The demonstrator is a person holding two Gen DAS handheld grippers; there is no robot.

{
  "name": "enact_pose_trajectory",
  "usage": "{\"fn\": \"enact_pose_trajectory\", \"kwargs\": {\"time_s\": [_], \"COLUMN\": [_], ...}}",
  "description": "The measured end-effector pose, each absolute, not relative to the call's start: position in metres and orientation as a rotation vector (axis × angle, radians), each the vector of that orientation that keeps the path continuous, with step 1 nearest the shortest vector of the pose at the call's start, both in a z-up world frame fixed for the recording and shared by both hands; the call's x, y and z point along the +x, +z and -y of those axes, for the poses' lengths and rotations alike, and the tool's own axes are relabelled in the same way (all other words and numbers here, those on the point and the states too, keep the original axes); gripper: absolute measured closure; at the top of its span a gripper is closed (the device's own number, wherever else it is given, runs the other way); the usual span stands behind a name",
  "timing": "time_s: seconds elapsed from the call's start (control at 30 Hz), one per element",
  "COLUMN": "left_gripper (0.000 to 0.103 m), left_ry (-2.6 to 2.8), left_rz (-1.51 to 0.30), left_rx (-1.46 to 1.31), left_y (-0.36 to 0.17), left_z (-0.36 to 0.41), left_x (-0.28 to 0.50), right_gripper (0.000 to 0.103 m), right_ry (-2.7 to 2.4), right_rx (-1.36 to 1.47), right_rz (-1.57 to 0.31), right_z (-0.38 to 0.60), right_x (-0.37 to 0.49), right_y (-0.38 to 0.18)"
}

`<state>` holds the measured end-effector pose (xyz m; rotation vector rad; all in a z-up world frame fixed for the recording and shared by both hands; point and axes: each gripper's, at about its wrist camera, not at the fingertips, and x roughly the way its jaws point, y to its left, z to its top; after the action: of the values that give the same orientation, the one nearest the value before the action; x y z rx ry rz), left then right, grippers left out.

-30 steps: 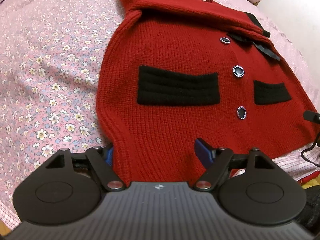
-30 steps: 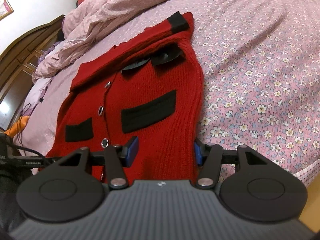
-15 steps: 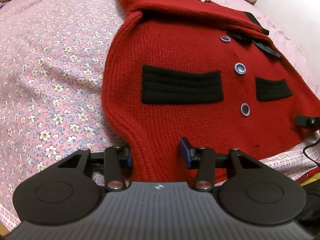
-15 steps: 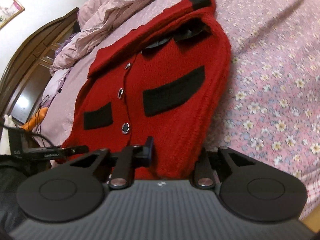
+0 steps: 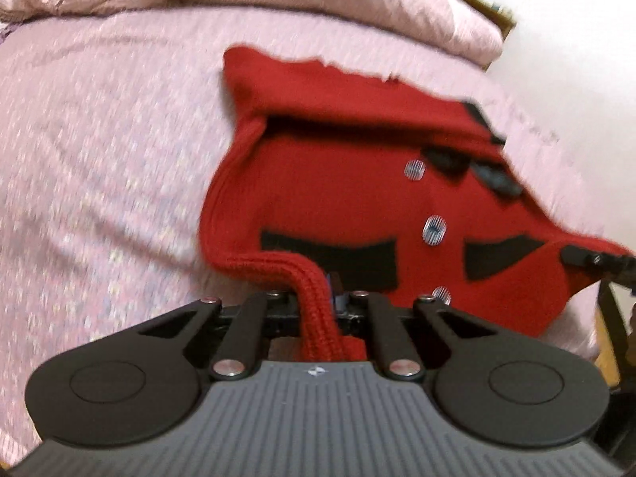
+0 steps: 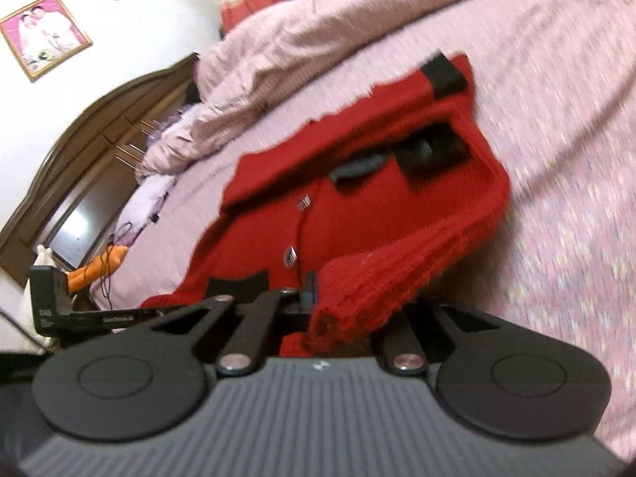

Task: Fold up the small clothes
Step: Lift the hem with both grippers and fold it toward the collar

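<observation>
Both jaws pinch the hem of the red knitted cardigan with black pockets [image 5: 338, 198]; lifting both corners evenly should carry it squarely toward the collar

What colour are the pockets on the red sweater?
Black. The pockets on the sweater show best in the left wrist view.

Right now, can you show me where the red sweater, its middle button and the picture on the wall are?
red sweater [image 5: 338, 194], left wrist view, on its front panel.
middle button [image 5: 434, 230], left wrist view, on the button face.
picture [image 6: 44, 35], right wrist view, on the framed photo.
</observation>
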<state>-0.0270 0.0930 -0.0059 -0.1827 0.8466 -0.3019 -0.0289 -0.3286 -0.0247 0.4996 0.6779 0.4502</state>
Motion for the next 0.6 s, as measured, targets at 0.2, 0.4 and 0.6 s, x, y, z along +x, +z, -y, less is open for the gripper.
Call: {"fn": "enact_pose_trajectory", "kwargs": {"time_s": [0.2,0.4,0.6], "left_gripper": [0.092,0.092,0.092], "left_ry": [-0.318,-0.304,-0.277], "left_rz": [-0.748,-0.679,-0.628], "left_rx": [-0.227,-0.248,-0.304], "left_y": [0.029,0.056,0.077], "left_z": [-0.089,-0.085,-0.09], "left_x": [-0.005,0.008,0.016], "right_gripper": [0.093,0.093,0.093], "right_ry": [0.459,0.437,0.383], "right_rx": [0.476,0.507,0.551], "right_rz": [-0.604,-0.516,-0.441], "right_z": [0.322,0.328,0.339], "right_x": [-0.002,0.011,0.021], "right_y": [-0.002,0.017,0.029]}}
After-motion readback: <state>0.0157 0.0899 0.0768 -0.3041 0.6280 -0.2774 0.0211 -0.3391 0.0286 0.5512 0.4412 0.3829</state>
